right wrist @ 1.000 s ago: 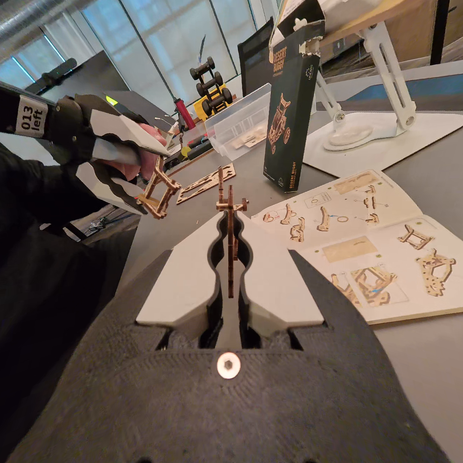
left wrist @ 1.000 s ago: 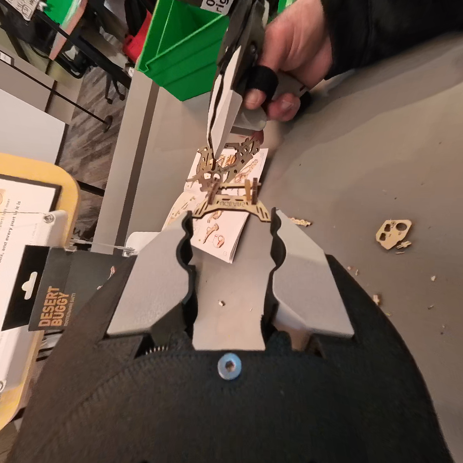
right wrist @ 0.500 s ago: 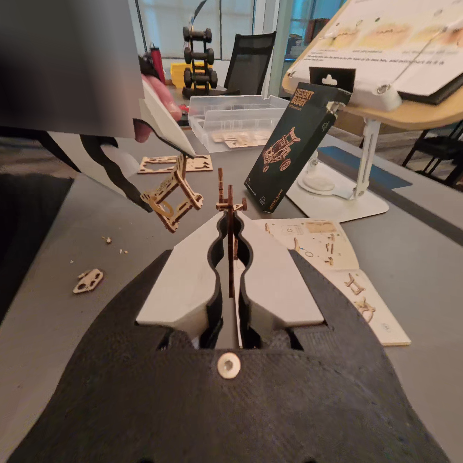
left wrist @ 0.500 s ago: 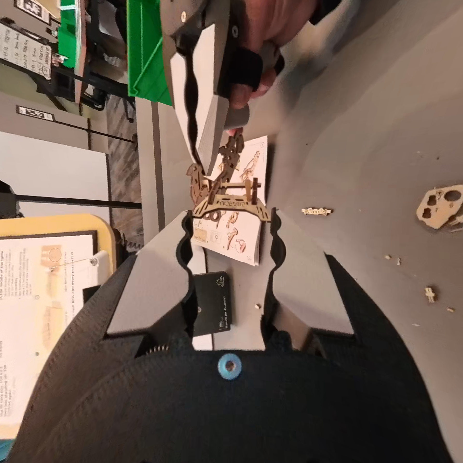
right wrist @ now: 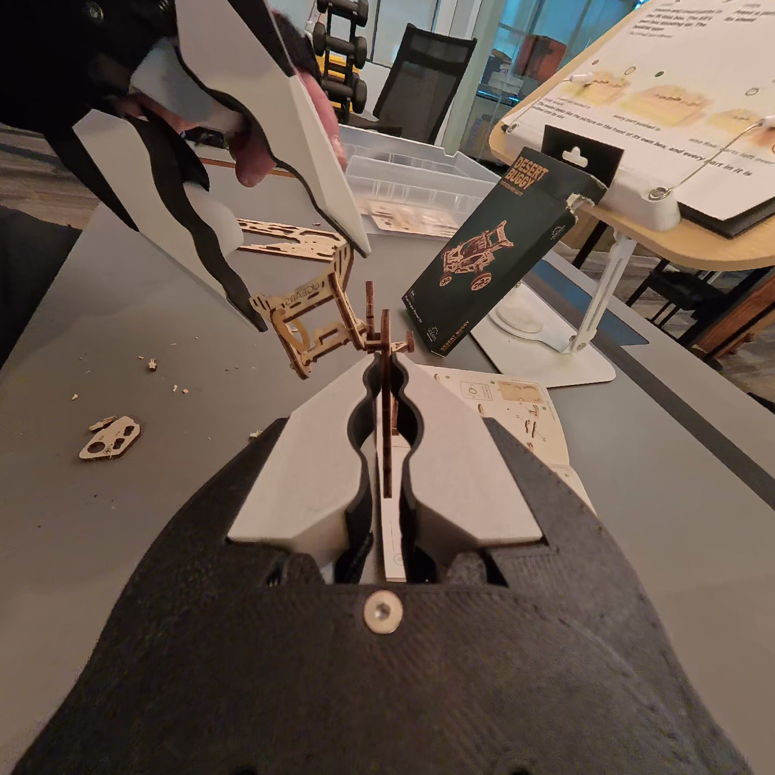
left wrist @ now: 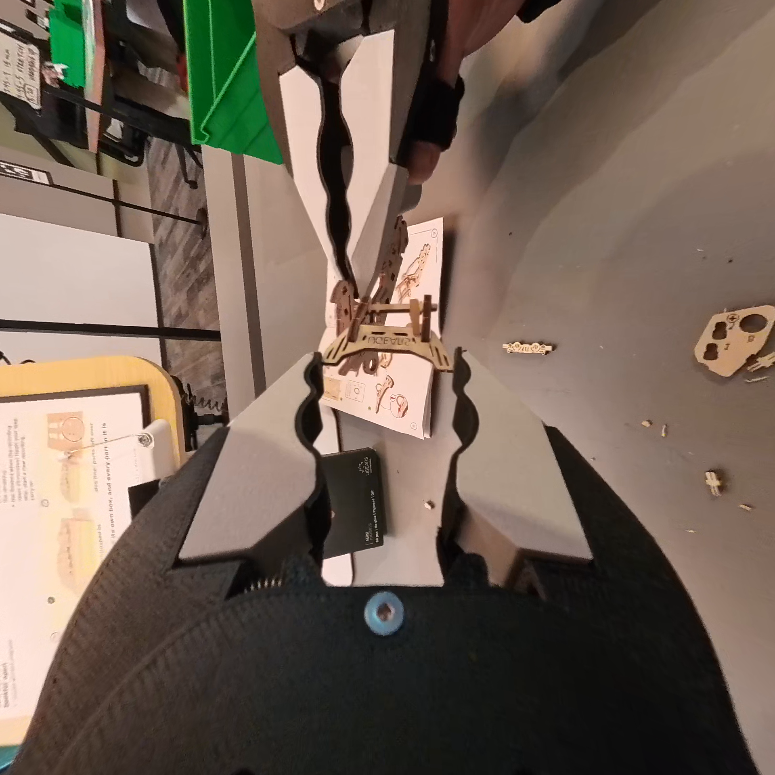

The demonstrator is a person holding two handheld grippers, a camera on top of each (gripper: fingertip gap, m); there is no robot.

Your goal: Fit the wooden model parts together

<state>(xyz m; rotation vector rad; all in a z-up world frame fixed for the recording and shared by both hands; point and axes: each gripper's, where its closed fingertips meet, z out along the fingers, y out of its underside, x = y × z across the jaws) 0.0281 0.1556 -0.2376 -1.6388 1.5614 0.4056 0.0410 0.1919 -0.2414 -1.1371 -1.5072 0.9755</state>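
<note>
Left gripper (left wrist: 388, 356) has its fingers spread wide but clamped on the two ends of the light wooden frame (left wrist: 388, 351), held in the air above the desk (left wrist: 608, 260). Right gripper (right wrist: 383, 356) is nearly closed, pinching a thin dark wooden side piece (right wrist: 386, 402) edge-on between its pads. In the right wrist view the frame (right wrist: 312, 316) meets the dark piece's cross peg at the fingertips; the two parts are touching, but seating can't be told. Instruction booklet (right wrist: 516, 407) lies open on the desk right below the parts. Dark model box (right wrist: 495, 268) stands tilted just beyond it, beside the white base of the document stand (right wrist: 557, 352). A punched-out wooden offcut (right wrist: 110, 438) and small chips lie toward the desk's left edge in the right wrist view, well apart from the parts. Clear plastic bin (right wrist: 415, 184) and a spent parts sheet (right wrist: 289, 241) sit toward the far edge. Green bin (left wrist: 222, 84) sits at the desk's corner in the left wrist view.
</note>
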